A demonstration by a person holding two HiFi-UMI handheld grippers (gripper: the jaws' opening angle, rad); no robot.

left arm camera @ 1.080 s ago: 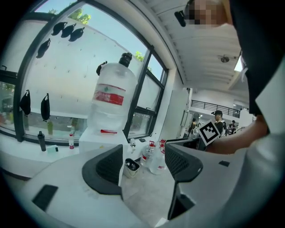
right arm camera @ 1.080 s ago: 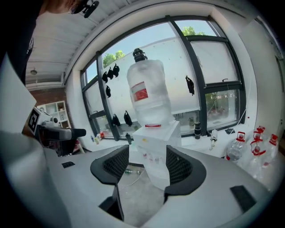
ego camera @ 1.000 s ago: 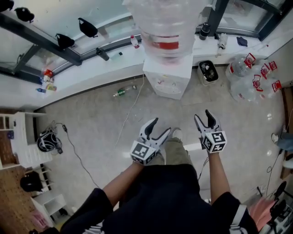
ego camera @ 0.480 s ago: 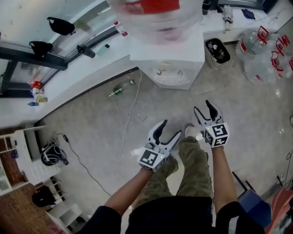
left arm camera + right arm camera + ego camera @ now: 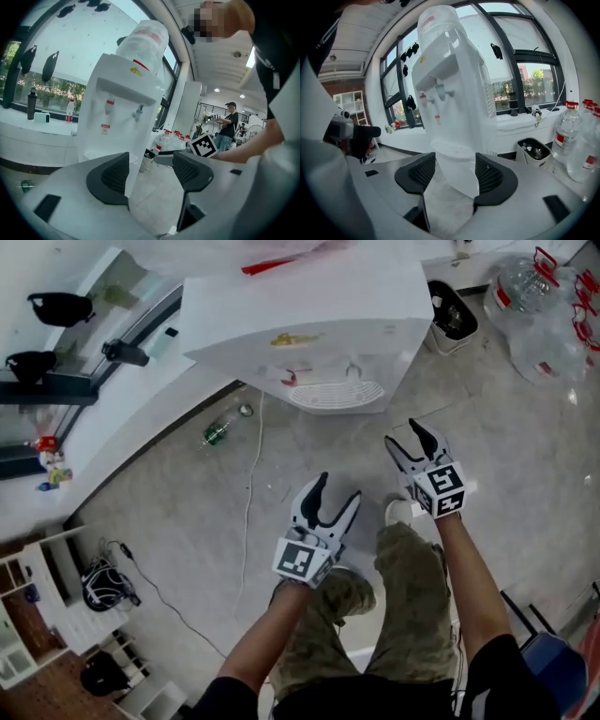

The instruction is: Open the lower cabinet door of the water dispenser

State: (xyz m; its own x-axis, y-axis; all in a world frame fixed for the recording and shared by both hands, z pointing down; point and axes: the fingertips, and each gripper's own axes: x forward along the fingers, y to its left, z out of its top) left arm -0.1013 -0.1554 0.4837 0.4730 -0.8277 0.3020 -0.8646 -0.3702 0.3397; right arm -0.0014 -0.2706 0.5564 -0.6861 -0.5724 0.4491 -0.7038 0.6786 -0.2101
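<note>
Jaws of both the left gripper [image 5: 337,491] and the right gripper [image 5: 405,435] stand spread with nothing between them, held over the floor [image 5: 178,512]. Ahead, apart from both, stands the water dispenser [image 5: 309,324]. Its lower front [image 5: 457,173] faces the right gripper, but no door edge can be made out there.

Left gripper [image 5: 150,164] has its black mesh pads spread wide, nothing between them but grey floor. The tall white plastic water dispenser [image 5: 117,117], clear water jug [image 5: 143,42] on top, stands just beyond the left jaw.
</note>
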